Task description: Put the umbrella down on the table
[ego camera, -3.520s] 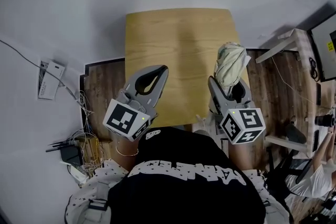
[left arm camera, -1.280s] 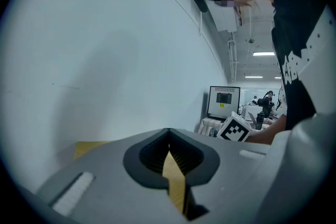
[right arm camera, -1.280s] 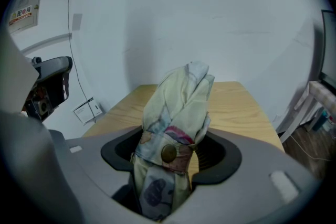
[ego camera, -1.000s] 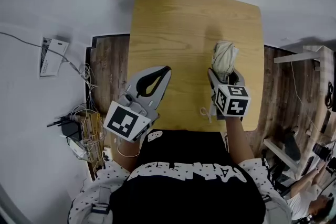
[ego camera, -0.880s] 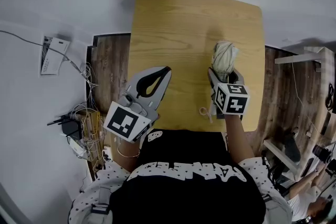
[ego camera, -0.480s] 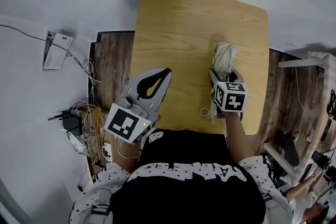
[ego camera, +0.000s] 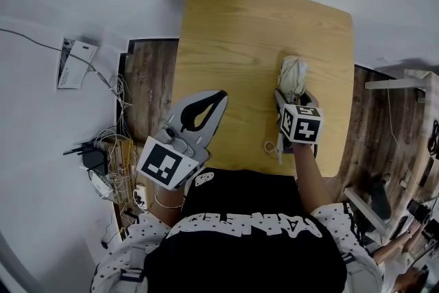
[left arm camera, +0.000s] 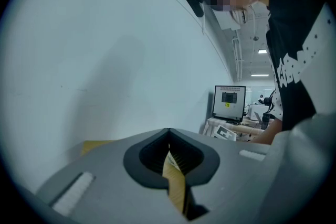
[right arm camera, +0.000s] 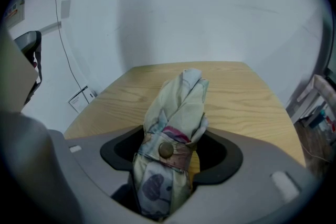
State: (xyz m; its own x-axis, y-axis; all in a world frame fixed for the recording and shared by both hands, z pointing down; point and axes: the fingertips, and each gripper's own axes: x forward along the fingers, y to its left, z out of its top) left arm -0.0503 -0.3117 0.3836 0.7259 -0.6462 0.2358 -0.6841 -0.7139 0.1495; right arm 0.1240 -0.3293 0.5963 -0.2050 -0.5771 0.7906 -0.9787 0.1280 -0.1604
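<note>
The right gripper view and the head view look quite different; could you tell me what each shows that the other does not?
Only the right gripper view shows the snap-buttoned strap wrapped around the folded umbrella. Only the head view shows the left gripper, shut and empty, the umbrella's cord loop near the table's front edge, and tangled cables on the floor. Both show the umbrella clamped in the right gripper and the wooden table.

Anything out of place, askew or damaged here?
Nothing stands out. The folded umbrella, strap buttoned, sits in the right gripper over the table; the left gripper is shut and empty.
</note>
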